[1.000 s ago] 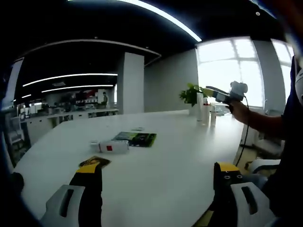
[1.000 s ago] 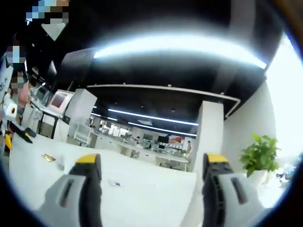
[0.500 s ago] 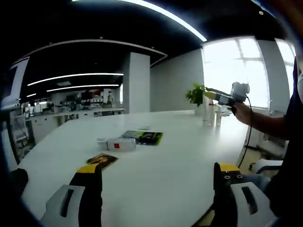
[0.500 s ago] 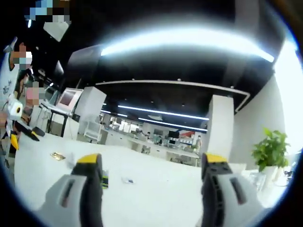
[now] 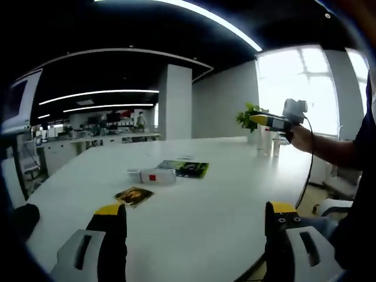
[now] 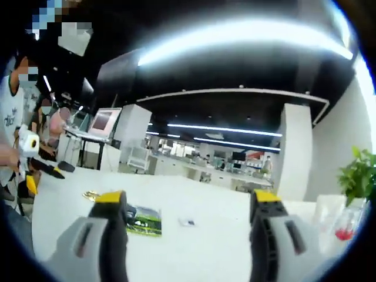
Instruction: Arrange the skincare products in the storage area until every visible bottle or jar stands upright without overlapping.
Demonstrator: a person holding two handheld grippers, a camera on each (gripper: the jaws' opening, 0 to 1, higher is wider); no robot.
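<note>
In the left gripper view the left gripper (image 5: 194, 235) has its two yellow-tipped jaws spread wide, nothing between them, held above the near edge of a large white table (image 5: 205, 205). Out on the table lies a white tube with a red label (image 5: 151, 175) on its side, a green-and-black packet (image 5: 185, 168) just beyond it to the right, and a small dark yellow-printed packet (image 5: 134, 195) nearer, to its left. At the far right end of the table a few pale bottles (image 5: 267, 143) stand upright beside a potted plant (image 5: 249, 116). A person's hand (image 5: 301, 138) holds the right gripper (image 5: 264, 120) level in the air near those bottles; how its jaws stand cannot be told here.

In the right gripper view the right gripper (image 6: 187, 232) is wide apart and empty above the table, the green packet (image 6: 144, 220) flat beyond the left jaw, clear bottles (image 6: 338, 220) blurred at far right
</note>
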